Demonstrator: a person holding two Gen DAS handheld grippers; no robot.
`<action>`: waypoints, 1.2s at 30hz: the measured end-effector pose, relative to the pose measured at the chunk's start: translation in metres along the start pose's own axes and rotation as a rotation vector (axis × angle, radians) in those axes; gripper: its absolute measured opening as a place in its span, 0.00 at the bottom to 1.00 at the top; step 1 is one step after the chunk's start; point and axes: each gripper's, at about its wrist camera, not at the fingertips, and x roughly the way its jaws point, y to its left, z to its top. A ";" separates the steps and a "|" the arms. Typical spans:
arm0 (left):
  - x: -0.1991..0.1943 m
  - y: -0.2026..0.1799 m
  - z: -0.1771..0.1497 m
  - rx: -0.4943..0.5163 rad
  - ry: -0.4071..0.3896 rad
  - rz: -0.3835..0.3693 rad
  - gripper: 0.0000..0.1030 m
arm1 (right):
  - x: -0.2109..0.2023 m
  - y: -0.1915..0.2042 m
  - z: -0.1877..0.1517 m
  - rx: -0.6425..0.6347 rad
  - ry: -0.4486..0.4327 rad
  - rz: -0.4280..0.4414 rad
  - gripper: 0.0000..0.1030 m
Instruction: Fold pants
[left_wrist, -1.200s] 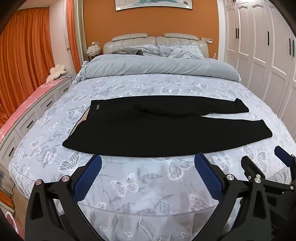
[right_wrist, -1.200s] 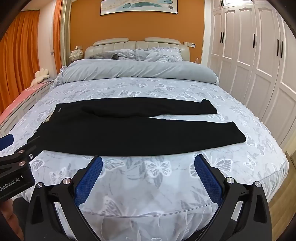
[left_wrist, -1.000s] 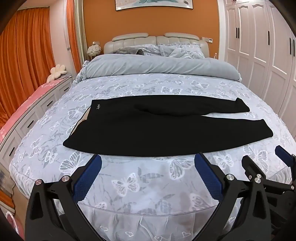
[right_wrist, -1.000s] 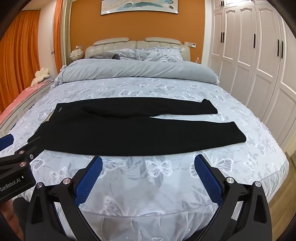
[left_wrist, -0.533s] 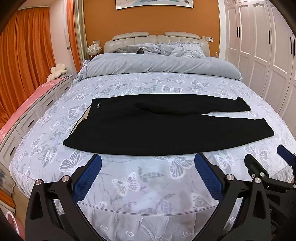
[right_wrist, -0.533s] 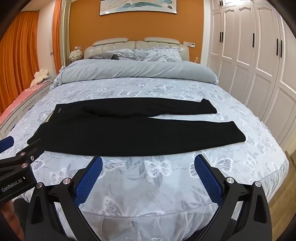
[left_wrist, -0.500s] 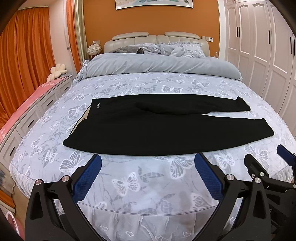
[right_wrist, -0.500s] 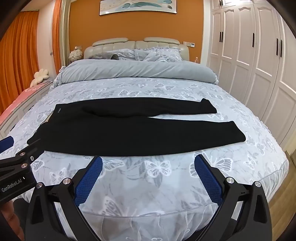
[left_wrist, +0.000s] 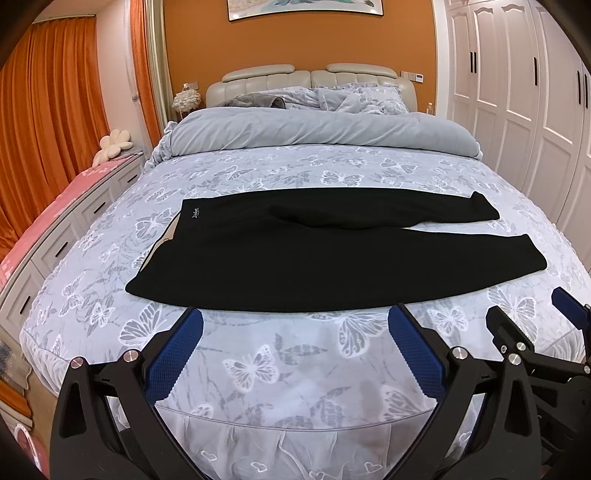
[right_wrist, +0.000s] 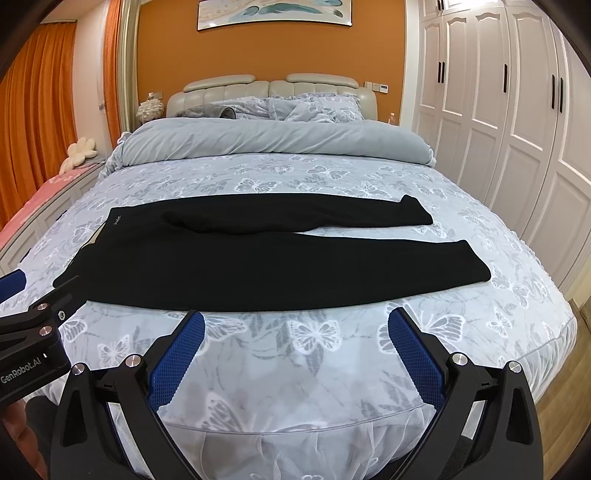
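Observation:
Black pants (left_wrist: 295, 251) (right_wrist: 266, 258) lie flat across the bed, waistband to the left and both legs stretched to the right, the far leg slightly shorter in view. My left gripper (left_wrist: 295, 325) hovers open over the bed's foot edge, just short of the near leg's hem side. My right gripper (right_wrist: 295, 325) is also open, empty, at the same distance from the pants. Each gripper shows at the edge of the other's view.
The bed (left_wrist: 295, 369) has a grey butterfly-print cover, with a rolled grey duvet (left_wrist: 314, 129) and pillows near the headboard. A pink-topped drawer unit (left_wrist: 55, 221) runs along the left; white wardrobes (right_wrist: 517, 129) line the right. Orange curtains hang at left.
Both grippers have drifted very slightly; the pants have not moved and both stay open.

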 end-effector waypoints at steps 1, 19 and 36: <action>-0.001 0.000 0.000 -0.001 -0.001 0.002 0.96 | 0.000 0.000 0.000 0.000 0.000 0.000 0.95; -0.002 -0.001 0.001 -0.004 0.002 0.004 0.96 | 0.004 -0.001 -0.002 0.001 0.003 0.000 0.95; 0.001 0.000 -0.003 0.001 0.016 0.006 0.96 | 0.014 0.000 -0.015 0.005 0.014 0.006 0.95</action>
